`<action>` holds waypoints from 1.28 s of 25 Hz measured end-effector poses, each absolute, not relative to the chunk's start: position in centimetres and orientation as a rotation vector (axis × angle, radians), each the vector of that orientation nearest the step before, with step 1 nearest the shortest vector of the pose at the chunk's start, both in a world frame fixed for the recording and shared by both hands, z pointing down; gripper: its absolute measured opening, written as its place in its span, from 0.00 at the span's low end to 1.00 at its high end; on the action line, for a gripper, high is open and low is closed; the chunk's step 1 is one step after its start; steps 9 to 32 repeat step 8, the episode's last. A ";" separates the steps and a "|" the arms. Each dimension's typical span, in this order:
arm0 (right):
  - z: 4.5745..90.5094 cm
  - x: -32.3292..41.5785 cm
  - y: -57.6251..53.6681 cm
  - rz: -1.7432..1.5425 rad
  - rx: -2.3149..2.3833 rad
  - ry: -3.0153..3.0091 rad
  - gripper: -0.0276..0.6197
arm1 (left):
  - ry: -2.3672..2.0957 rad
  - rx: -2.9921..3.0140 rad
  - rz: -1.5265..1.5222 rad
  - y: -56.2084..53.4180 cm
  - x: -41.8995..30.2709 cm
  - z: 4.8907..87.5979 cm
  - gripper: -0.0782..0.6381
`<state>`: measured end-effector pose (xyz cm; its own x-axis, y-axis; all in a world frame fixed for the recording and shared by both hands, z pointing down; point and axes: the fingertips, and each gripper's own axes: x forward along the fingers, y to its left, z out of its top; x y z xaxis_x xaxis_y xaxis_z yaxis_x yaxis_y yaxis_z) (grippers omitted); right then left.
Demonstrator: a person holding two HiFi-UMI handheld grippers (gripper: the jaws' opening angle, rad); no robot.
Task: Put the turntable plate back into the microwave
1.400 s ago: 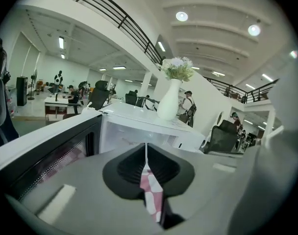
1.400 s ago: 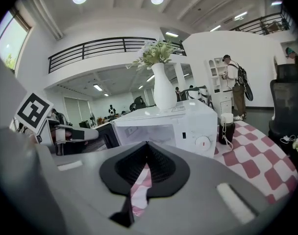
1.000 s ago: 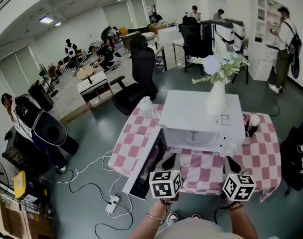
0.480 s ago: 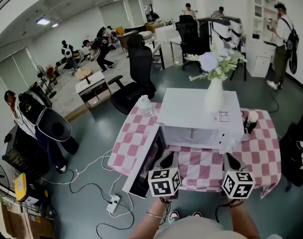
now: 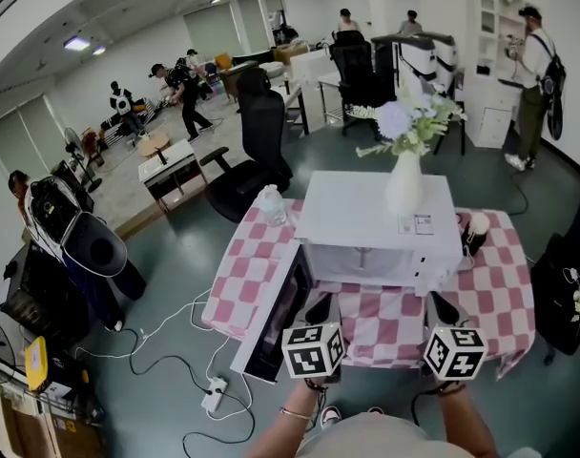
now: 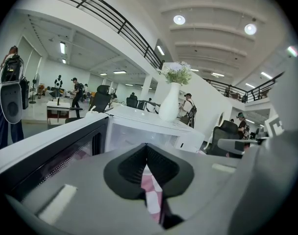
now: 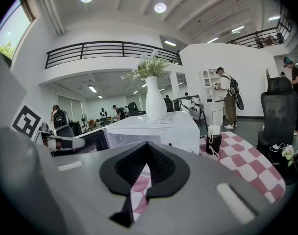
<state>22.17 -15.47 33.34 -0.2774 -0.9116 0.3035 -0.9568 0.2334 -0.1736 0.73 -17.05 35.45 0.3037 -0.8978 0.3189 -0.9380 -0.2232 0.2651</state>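
Note:
The white microwave (image 5: 376, 219) stands on a table with a pink-and-white checked cloth (image 5: 240, 277). Its door (image 5: 276, 315) hangs open toward the left. The cavity looks pale and the turntable plate does not show clearly in any view. My left gripper (image 5: 321, 309) is shut and empty, in front of the open cavity beside the door. My right gripper (image 5: 445, 310) is also shut and empty, in front of the microwave's right end. In the left gripper view the shut gripper (image 6: 147, 165) faces the microwave (image 6: 149, 131) and door (image 6: 51, 151). The right gripper (image 7: 148, 163) faces the microwave (image 7: 154, 126).
A white vase of flowers (image 5: 404, 184) stands on top of the microwave. A clear water bottle (image 5: 271, 205) sits at the table's back left, a dark flask with a white cap (image 5: 476, 232) at the right. Office chairs, cables on the floor and people stand around the table.
Both grippers have stayed where they were. The head view has shifted slightly, and people in the background have walked.

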 end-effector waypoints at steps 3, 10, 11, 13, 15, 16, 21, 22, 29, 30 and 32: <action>33.2 22.2 -15.6 0.492 1.801 -2.356 0.06 | -1.633 2.180 0.133 -17.4 0.9 35.2 0.10; 33.6 22.5 -16.0 0.493 1.807 -2.350 0.06 | -1.626 2.184 0.139 -17.9 1.4 35.7 0.10; 33.6 22.5 -16.0 0.493 1.807 -2.350 0.06 | -1.626 2.184 0.139 -17.9 1.4 35.7 0.10; 33.6 22.5 -16.0 0.493 1.807 -2.350 0.06 | -1.626 2.184 0.139 -17.9 1.4 35.7 0.10; 33.6 22.5 -16.0 0.493 1.807 -2.350 0.06 | -1.626 2.184 0.139 -17.9 1.4 35.7 0.10; 33.6 22.5 -16.0 0.493 1.807 -2.350 0.06 | -1.626 2.184 0.139 -17.9 1.4 35.7 0.10; 33.6 22.5 -16.0 0.493 1.807 -2.350 0.06 | -1.626 2.184 0.139 -17.9 1.4 35.7 0.10; 33.6 22.5 -16.0 0.493 1.807 -2.350 0.06 | -1.626 2.184 0.139 -17.9 1.4 35.7 0.10; 33.6 22.5 -16.0 0.493 1.807 -2.350 0.06 | -1.626 2.184 0.139 -17.9 1.4 35.7 0.10; 33.6 22.5 -16.0 0.493 1.807 -2.350 0.06 | -1.626 2.184 0.139 -17.9 1.4 35.7 0.10; 33.6 22.5 -16.0 0.493 1.807 -2.350 0.06 | -1.626 2.184 0.139 -17.9 1.4 35.7 0.10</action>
